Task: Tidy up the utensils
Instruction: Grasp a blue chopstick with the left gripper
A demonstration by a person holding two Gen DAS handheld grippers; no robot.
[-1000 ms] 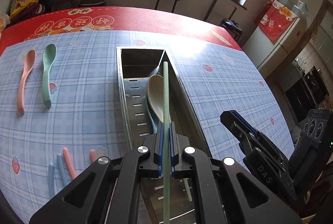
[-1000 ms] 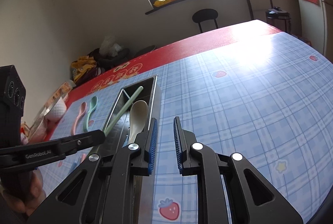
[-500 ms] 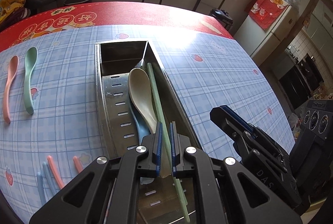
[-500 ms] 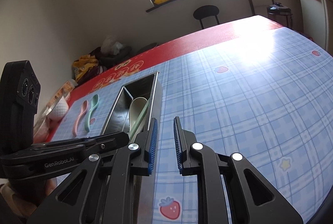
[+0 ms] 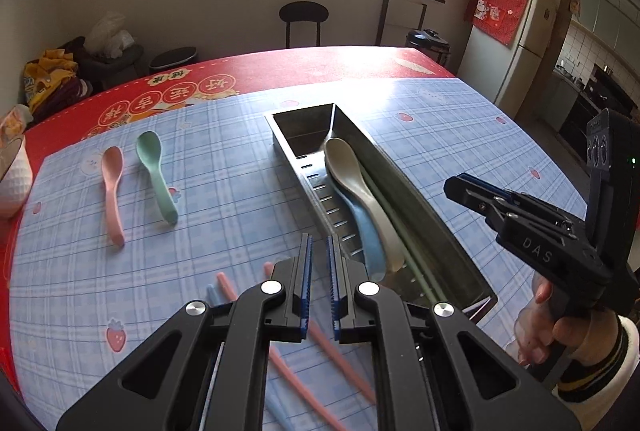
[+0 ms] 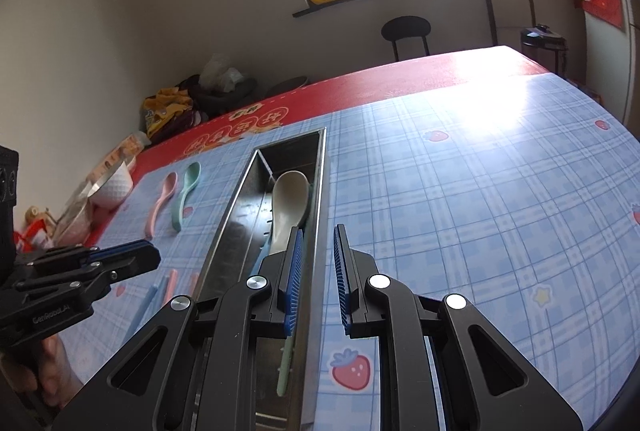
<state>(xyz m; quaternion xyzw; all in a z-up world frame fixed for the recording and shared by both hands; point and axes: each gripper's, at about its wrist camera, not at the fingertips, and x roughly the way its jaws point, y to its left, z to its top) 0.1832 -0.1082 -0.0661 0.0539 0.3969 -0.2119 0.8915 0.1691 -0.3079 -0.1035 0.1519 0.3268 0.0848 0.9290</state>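
A table covered in a blue plaid cloth printed with strawberries and edged in red [image 5: 224, 191] fills both views. On it, running from near to far, lies a long, narrow stainless-steel tray with a slotted floor [image 5: 420, 215]. The black left gripper with blue ribbed pads [image 5: 319, 243] points down at the cloth just left of the tray's near end. Its jaws stand a narrow gap apart with nothing between them. The matching right gripper [image 6: 319, 235] hangs over the tray's right wall at the near end. Its gap is a little wider and also empty, and a hand in a striped cuff [image 5: 560, 327] grips its handle at the right edge of the left wrist view. A white dimpled bowl [image 5: 14, 179] sits at the far left edge of the table. Inside the tray, a beige plastic spoon [image 5: 352, 175] lies bowl-end far, partly on top of a light blue plastic spoon [image 5: 370, 243]. A thin pale green chopstick [image 5: 404, 231] lies along the tray's right wall, just beside the spoons. Well to the left of the tray, a pink plastic spoon [image 5: 111, 191] and a mint green plastic spoon [image 5: 156, 175] lie side by side on the cloth, apart from each other. Two pink chopsticks [image 5: 332, 355] and pale blue chopsticks [image 5: 212, 293] lie on the cloth beneath the left gripper, partly hidden by it.
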